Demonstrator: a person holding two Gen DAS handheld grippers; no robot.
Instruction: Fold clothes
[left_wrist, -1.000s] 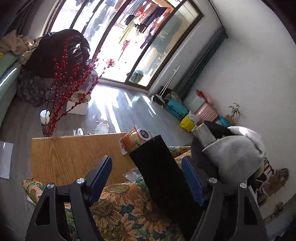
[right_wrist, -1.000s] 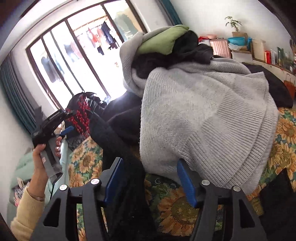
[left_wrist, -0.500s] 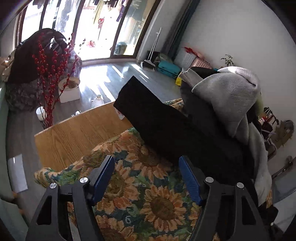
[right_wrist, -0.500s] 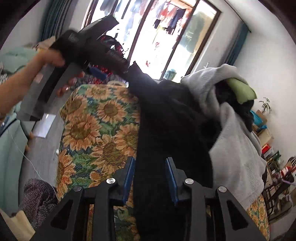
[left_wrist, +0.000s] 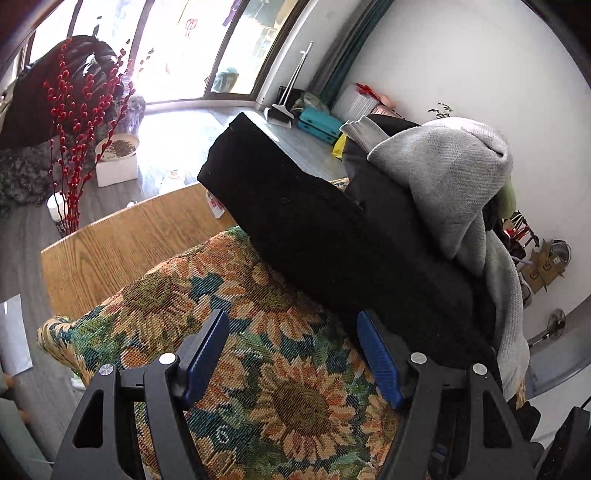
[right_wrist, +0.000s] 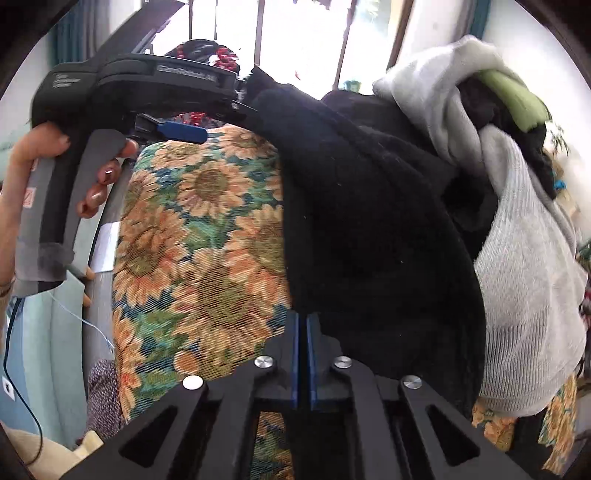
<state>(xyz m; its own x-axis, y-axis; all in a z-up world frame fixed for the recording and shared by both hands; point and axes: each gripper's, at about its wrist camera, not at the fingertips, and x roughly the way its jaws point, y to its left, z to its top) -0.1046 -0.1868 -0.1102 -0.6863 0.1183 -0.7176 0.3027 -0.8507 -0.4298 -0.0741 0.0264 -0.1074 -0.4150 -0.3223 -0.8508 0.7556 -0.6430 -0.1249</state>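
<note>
A long black garment (left_wrist: 332, 236) stretches across the sunflower cloth (left_wrist: 288, 398) from the clothes pile toward the table's far edge. My left gripper (left_wrist: 291, 336) hovers open over the cloth; only the pattern shows between its pads, and the garment runs past the outer side of its right finger. In the right wrist view the black garment (right_wrist: 369, 229) comes down to my right gripper (right_wrist: 303, 350), whose blue pads are shut on its near edge. A hand (right_wrist: 44, 155) holds the left gripper (right_wrist: 229, 120) at the garment's far end.
A pile with a grey knit sweater (left_wrist: 443, 173) and a green piece (right_wrist: 509, 99) rises at the right. Bare wooden tabletop (left_wrist: 110, 243) shows beyond the cloth. Red berry branches (left_wrist: 74, 129), a white box (left_wrist: 116, 170) and a teal case (left_wrist: 317, 123) stand on the floor.
The right jaws have closed on the black garment while that gripper rolled and swung toward it. The left gripper has tipped down over the sunflower cloth and stays open.
</note>
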